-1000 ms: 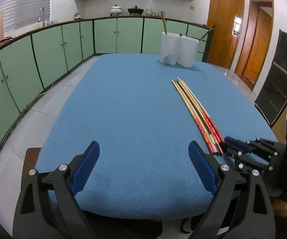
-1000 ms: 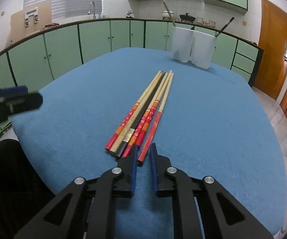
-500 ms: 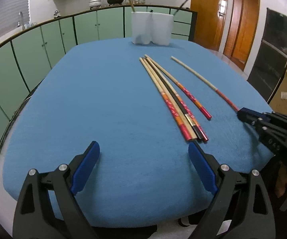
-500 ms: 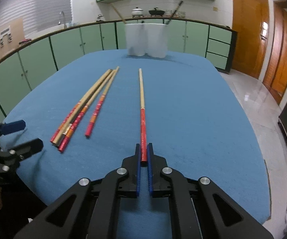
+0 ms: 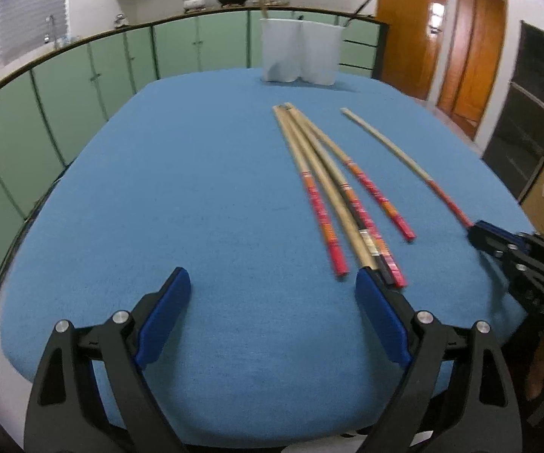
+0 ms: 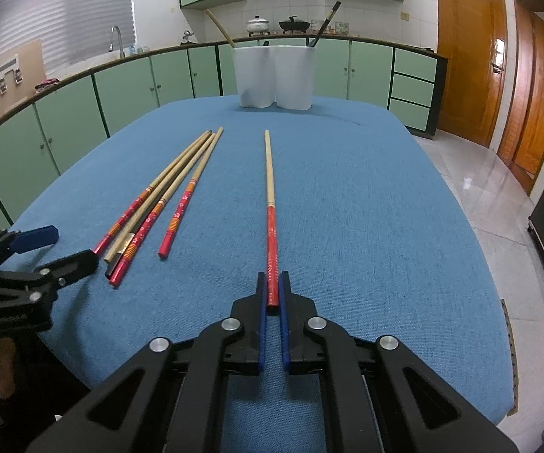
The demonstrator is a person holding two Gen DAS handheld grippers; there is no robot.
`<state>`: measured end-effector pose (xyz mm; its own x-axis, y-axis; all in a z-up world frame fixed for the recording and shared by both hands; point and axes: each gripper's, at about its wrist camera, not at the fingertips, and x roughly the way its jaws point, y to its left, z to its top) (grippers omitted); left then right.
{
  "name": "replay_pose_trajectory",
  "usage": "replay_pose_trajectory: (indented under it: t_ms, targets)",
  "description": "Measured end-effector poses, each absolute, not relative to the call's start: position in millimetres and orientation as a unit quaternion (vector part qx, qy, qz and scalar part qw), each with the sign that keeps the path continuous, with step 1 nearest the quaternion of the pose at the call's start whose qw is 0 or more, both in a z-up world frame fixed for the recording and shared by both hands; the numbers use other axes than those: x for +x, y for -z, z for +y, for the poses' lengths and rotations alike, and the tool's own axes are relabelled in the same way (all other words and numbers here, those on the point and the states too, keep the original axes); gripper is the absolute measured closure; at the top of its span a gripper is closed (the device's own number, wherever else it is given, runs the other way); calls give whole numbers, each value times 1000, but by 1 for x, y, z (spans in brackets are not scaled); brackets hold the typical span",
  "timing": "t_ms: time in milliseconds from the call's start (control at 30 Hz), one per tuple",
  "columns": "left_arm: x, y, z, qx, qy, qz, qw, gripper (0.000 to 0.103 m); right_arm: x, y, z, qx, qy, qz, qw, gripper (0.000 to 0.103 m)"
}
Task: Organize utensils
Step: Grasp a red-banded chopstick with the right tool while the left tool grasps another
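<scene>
My right gripper (image 6: 271, 283) is shut on the red end of one long chopstick (image 6: 269, 192), which lies alone on the blue tablecloth and points toward the white holders (image 6: 275, 76). The same chopstick (image 5: 400, 158) and right gripper (image 5: 478, 232) show at the right of the left wrist view. A bundle of several red-and-bamboo chopsticks (image 5: 332, 192) lies to the left of it, also seen as the bundle (image 6: 158, 204) in the right wrist view. My left gripper (image 5: 274, 283) stands wide open just short of the bundle's red ends, its right fingertip (image 5: 366, 283) beside them, with nothing between its fingers.
Two white holders (image 5: 299, 54) stand at the far end of the table (image 5: 181, 204), with a wooden stick and a dark utensil in them. Green cabinets (image 6: 128, 90) ring the left and back. Wooden doors (image 6: 472, 56) and tiled floor lie to the right.
The right gripper closed on one chopstick and dragged it sideways to the right, away from the bundle. The left gripper came forward and lower toward the bundle's red ends, still open.
</scene>
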<state>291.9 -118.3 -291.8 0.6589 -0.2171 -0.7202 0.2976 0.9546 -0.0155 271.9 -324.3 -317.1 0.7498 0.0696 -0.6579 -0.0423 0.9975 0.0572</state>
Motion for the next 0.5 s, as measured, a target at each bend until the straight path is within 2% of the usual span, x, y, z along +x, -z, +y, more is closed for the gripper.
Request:
replay_pose_trajectory:
  t_ms: [167, 233, 300, 333, 400, 467, 500]
  targets:
    - [296, 296, -128, 61, 133, 384, 912, 19, 274, 317, -323, 18, -30, 352, 935, 96]
    - [301, 294, -123, 45, 120, 383, 915, 31, 275, 316, -323, 19, -28, 352, 935, 96]
    - [304, 294, -119, 33, 120, 381, 916, 51, 276, 316, -322, 20, -26, 352, 936, 96]
    - [305, 293, -117, 29, 121, 380, 917, 57, 276, 316, -321, 21, -24, 351, 936, 96]
    - [307, 293, -116, 21, 124, 376, 918, 83, 277, 316, -319, 22, -19, 351, 936, 96]
    - [308, 294, -114, 17, 116, 372, 921, 96, 277, 316, -316, 21, -12, 350, 937, 96]
    - [309, 294, -112, 15, 110, 371, 922, 97, 277, 316, -315, 20, -9, 349, 937, 96]
